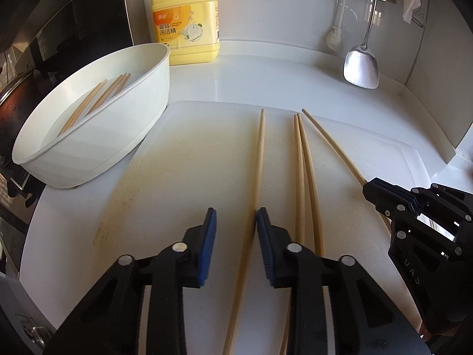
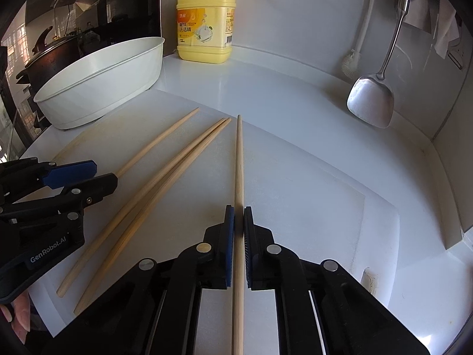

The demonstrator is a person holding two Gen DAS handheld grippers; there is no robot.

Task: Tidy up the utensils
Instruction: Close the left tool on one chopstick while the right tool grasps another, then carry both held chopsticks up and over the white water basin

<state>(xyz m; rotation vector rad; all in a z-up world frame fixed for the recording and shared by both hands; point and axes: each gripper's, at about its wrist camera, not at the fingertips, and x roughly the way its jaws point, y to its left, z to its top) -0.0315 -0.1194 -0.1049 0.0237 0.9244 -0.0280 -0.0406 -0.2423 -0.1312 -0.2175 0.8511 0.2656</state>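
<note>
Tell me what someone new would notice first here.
Probably the four wooden chopsticks fanned across the white cutting board, the right gripper shut on the rightmost chopstick. Next, the yellow detergent bottle against the back wall, beside the white tub that holds more chopsticks.

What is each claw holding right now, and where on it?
The right claw pinches the rightmost chopstick partway along its shaft. The left claw holds nothing: another chopstick lies between its open pads, unclamped.
</note>
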